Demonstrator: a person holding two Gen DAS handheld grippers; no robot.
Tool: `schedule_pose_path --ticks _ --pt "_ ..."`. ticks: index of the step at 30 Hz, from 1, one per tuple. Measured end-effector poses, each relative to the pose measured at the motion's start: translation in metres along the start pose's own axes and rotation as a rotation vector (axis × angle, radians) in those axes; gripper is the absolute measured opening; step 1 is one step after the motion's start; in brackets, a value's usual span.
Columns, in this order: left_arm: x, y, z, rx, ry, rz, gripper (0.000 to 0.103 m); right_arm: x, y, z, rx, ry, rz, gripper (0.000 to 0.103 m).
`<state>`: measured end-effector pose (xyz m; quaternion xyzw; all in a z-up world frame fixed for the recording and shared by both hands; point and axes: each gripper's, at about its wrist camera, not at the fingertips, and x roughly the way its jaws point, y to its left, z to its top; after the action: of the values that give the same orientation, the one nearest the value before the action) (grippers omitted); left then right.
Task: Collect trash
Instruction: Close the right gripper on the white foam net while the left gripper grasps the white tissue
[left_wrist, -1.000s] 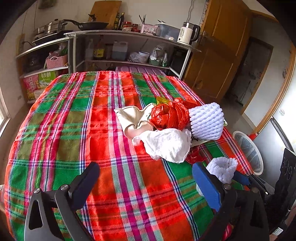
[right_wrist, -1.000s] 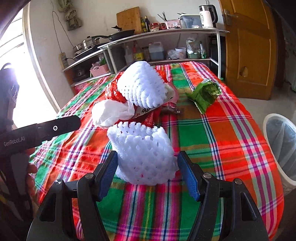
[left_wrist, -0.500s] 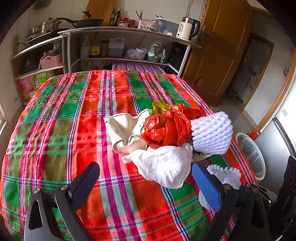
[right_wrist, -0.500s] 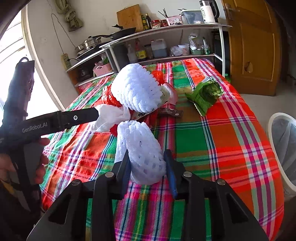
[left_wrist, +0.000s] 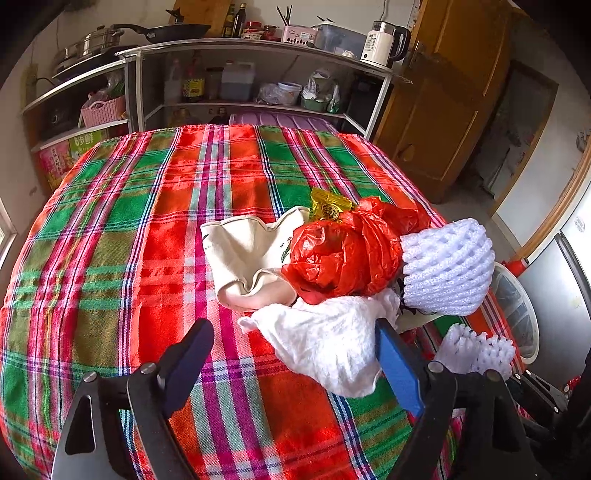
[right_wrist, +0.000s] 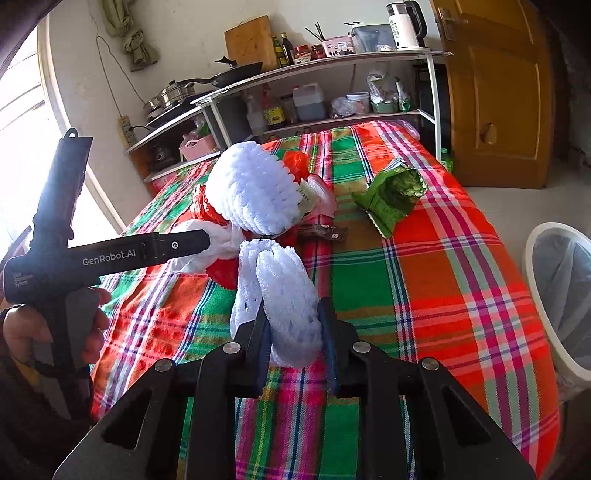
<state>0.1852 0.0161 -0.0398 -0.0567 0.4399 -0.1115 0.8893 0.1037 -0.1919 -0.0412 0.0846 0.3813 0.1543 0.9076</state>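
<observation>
The right gripper (right_wrist: 293, 341) is closed on a small white foam fruit net (right_wrist: 280, 295), which is squeezed flat between its 2 fingers above the near part of the plaid tablecloth (right_wrist: 424, 295). The left gripper (left_wrist: 291, 365) is spread wide and holds nothing; its 2 fingers stand on either side of a crumpled white tissue (left_wrist: 325, 347) lying on the cloth, and contact with the tissue cannot be confirmed. Directly behind the tissue lies a crumpled red plastic bag (left_wrist: 332, 258), with a cream cloth pouch (left_wrist: 247, 254) touching it on the left and a larger white foam net (left_wrist: 447, 269) on the right. A yellow wrapper (left_wrist: 327, 206) protrudes from behind the red bag. In the right wrist view, a green snack bag (right_wrist: 391, 195) lies apart from the pile, toward the far right of the table. A white waste bin (right_wrist: 554, 295) stands on the floor beside the table's right edge. Beyond the table, a metal shelf unit (right_wrist: 332, 62) carries a white kettle (right_wrist: 404, 24).
</observation>
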Motion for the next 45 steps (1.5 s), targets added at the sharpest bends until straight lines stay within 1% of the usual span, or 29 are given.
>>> schedule_pose_path --ticks 1,3,4,5,6,7,8,10,12,14,17,24,33,38,45 --pt "0.001 -0.001 0.0 0.005 0.002 -0.003 0.083 0.0 0.001 -0.001 0.001 0.0 0.0 0.025" --pt "0.002 -0.003 -0.001 0.015 0.004 -0.003 0.074 0.0 0.001 0.0 0.001 -0.001 0.0 0.025" --pt "0.003 -0.004 -0.001 0.022 0.009 -0.011 0.066 0.0 0.0 0.0 0.001 -0.001 0.0 0.025" --pt "0.004 -0.006 -0.001 0.027 0.014 -0.015 0.06 0.0 0.001 0.0 0.002 0.0 0.001 0.025" --pt "0.005 -0.007 -0.001 0.029 0.018 -0.014 0.056 0.0 0.001 0.0 0.002 0.0 0.002 0.025" --pt "0.005 -0.008 -0.002 0.037 0.019 -0.012 0.049 0.0 0.001 0.0 0.002 -0.001 0.001 0.025" --pt "0.005 -0.01 -0.003 0.048 0.016 -0.013 0.046 0.0 0.001 0.0 0.002 0.0 0.002 0.025" --pt "0.004 -0.014 -0.005 0.06 0.014 -0.007 0.044 0.0 0.001 0.001 0.003 0.0 0.003 0.025" --pt "0.003 -0.015 -0.006 0.062 0.011 -0.011 0.039 -0.001 0.001 0.001 0.006 0.0 0.003 0.025" --pt "0.001 -0.016 -0.008 0.068 0.007 -0.017 0.027 -0.001 0.001 0.0 0.007 -0.002 0.003 0.025" --pt "-0.006 -0.018 -0.011 0.084 -0.011 -0.014 0.018 -0.002 0.001 0.0 0.008 -0.004 0.004 0.025" --pt "-0.027 -0.012 -0.015 0.066 -0.046 -0.04 0.016 -0.007 0.004 -0.003 0.006 -0.015 0.006 0.025" --pt "-0.059 -0.02 -0.025 0.094 -0.093 -0.073 0.016 -0.027 0.007 -0.002 -0.003 -0.063 -0.001 0.025" --pt "-0.074 -0.037 -0.023 0.133 -0.12 -0.104 0.016 -0.049 -0.001 0.002 0.01 -0.122 -0.037 0.025" --pt "-0.076 -0.07 -0.014 0.198 -0.136 -0.16 0.016 -0.081 -0.029 0.006 0.055 -0.185 -0.123 0.025"
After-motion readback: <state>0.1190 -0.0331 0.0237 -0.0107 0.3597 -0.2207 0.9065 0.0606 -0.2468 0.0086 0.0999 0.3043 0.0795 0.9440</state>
